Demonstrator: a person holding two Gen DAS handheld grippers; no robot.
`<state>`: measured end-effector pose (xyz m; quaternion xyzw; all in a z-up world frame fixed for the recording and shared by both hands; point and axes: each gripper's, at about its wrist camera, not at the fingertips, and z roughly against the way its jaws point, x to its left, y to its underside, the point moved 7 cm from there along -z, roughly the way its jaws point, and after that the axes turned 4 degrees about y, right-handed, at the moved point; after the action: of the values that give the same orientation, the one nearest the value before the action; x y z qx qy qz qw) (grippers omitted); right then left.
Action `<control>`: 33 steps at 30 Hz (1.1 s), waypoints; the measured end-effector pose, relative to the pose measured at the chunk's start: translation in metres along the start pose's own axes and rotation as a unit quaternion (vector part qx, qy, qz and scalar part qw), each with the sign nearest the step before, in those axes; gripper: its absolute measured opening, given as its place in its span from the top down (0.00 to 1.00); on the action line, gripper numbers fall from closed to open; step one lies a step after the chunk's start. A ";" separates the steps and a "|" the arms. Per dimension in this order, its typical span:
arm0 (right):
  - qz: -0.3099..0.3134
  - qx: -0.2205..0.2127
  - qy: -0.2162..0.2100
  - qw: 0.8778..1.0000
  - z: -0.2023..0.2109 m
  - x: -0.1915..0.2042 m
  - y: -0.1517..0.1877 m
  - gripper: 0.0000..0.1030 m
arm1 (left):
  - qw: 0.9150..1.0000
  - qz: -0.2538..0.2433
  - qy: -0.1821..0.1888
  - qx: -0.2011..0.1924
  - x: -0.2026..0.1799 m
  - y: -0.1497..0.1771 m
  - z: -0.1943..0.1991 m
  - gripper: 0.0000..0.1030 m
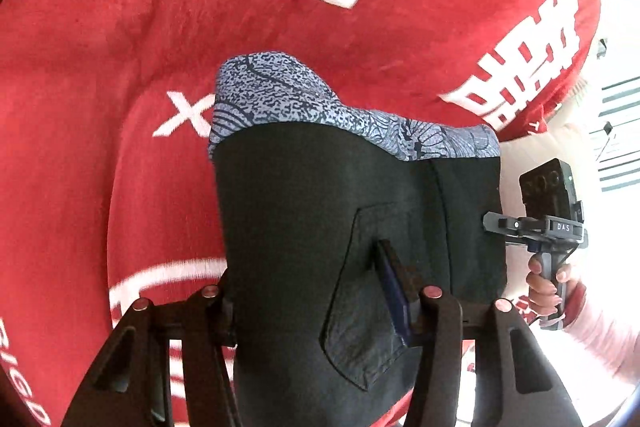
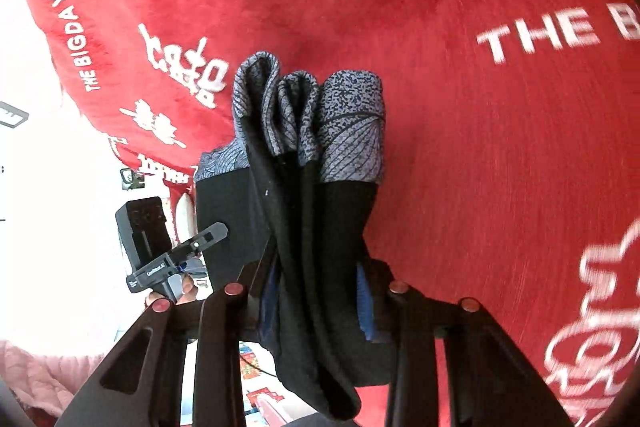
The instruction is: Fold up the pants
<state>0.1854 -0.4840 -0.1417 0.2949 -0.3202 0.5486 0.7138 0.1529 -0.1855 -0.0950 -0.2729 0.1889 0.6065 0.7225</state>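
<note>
While both the left gripper point(image 1: 320, 291) and right gripper point(image 2: 316, 291) pinch their black cloth, the pants point(image 1: 320, 207), dark with a blue-grey patterned cuff band and a patch pocket, hang above the red blanket point(image 1: 100, 67).

1. Hiding the left gripper point(image 1: 316, 291)'s left pad behind the pants point(image 1: 320, 219).
2. Running off the lower edge: pants fabric below both grippers.
3. Blurring: white lettering point(image 2: 536, 35) on the red blanket point(image 2: 460, 147), right of the right gripper point(image 2: 316, 291).
</note>
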 end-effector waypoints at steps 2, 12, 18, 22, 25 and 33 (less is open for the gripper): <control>-0.004 0.000 0.000 1.000 0.003 0.001 0.015 0.65 | 1.000 -0.003 -0.004 0.003 -0.004 0.012 0.003 0.46; 0.004 0.011 0.082 0.997 -0.021 -0.028 0.086 0.61 | 0.998 -0.009 -0.058 0.031 0.021 0.087 -0.016 0.37; 0.050 -0.020 0.157 0.986 -0.024 -0.028 0.086 0.46 | 0.992 0.004 -0.125 0.005 0.032 0.088 -0.008 0.12; 0.061 -0.014 0.202 0.977 -0.020 -0.023 0.088 0.41 | 0.983 -0.004 -0.181 0.010 0.026 0.090 -0.002 0.12; 0.053 -0.007 0.235 0.970 -0.013 -0.019 0.093 0.41 | 0.976 0.000 -0.219 0.011 0.021 0.094 0.010 0.12; 0.054 0.014 0.315 0.947 0.015 -0.001 0.118 0.23 | 0.964 0.020 -0.263 -0.015 -0.026 0.111 0.040 0.00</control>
<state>0.0686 -0.4703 -0.1249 0.0991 -0.0865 0.6555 0.7436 0.0369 -0.1684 -0.0664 -0.1105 -0.0112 0.6743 0.7300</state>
